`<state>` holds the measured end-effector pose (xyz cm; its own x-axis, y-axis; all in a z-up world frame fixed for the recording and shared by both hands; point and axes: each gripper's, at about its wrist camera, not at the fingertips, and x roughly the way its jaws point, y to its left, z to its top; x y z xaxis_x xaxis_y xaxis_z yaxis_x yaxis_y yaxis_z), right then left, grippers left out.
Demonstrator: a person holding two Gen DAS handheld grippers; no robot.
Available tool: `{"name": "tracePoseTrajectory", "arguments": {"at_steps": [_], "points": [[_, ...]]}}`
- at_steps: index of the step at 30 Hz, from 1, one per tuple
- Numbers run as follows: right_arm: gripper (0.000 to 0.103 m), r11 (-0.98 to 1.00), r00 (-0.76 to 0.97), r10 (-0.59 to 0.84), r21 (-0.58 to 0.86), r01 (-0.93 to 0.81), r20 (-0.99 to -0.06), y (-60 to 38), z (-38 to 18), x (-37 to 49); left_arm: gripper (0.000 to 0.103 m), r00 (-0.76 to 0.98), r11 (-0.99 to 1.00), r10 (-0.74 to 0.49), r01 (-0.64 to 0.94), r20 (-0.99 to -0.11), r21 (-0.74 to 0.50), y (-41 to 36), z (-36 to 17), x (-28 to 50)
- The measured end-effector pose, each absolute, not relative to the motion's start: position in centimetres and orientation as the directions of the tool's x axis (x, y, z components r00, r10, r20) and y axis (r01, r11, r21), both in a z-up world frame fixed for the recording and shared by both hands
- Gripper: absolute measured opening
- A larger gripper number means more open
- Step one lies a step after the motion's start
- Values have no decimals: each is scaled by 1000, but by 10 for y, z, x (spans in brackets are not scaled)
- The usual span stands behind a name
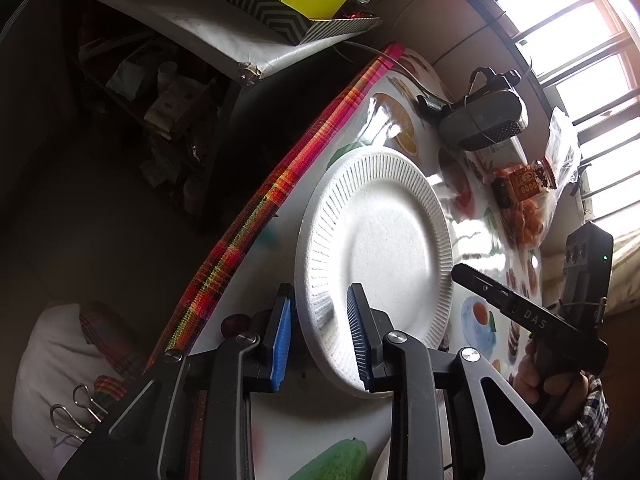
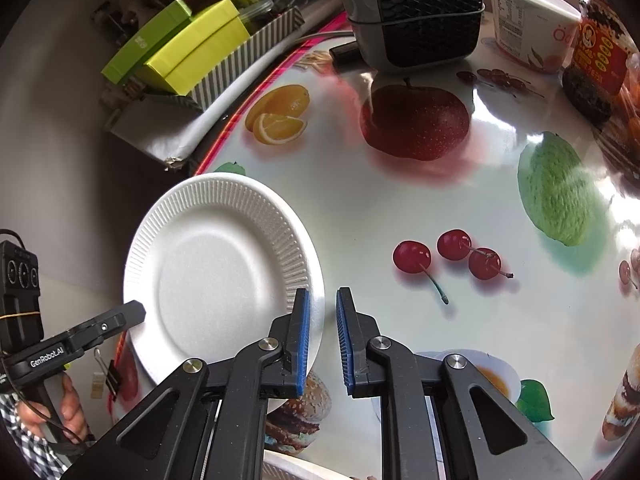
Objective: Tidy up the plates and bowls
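A white ribbed foam plate [image 1: 384,248] [image 2: 216,264] lies at the left edge of the fruit-print table [image 2: 400,184], partly overhanging it. My left gripper [image 1: 321,288] straddles the plate's near rim. One pad rests over the ribbed rim, and the light-blue pad stands outside it with a dark gap, so it is open. My right gripper [image 2: 322,290] is at the plate's opposite rim. Its pads are narrowed onto that edge, with the left pad over the plate. A second white rim [image 2: 138,364] shows just beneath the plate.
A grey heater [image 2: 416,12] stands at the back of the table, beside a white tub [image 2: 520,20] and a red-labelled jar [image 2: 596,60]. Yellow-green boxes [image 2: 192,52] sit on a shelf beyond the plaid-trimmed table edge [image 1: 256,208]. Another ribbed white rim [image 2: 280,468] shows under my right gripper.
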<state>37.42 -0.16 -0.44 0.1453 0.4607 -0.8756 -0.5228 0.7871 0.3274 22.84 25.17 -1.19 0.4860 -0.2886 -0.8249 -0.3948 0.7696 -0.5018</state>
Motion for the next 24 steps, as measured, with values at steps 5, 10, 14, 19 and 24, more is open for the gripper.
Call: {"name": "tracePoseTrajectory", "arguments": {"at_steps": [5, 10, 14, 19, 24], "points": [[7, 782, 140, 465, 332, -527, -874, -2, -5, 374, 27, 483, 769, -280, -405, -830, -495, 252, -13, 228], [7, 780, 133, 486, 361, -511, -864, -6, -7, 375, 27, 481, 777, -264, -407, -836, -480, 252, -13, 228], [8, 783, 124, 512, 402, -475, -850, -12, -10, 379, 27, 479, 780, -251, -415, -841, -469, 254, -13, 228], [13, 756, 75, 565, 479, -447, -822, -18, -15, 383, 27, 475, 779, -249, -420, -844, -465, 255, -14, 228], [20, 737, 51, 590, 512, -441, -805, -16, -16, 382, 27, 469, 780, -246, -424, -848, -461, 256, -15, 228]]}}
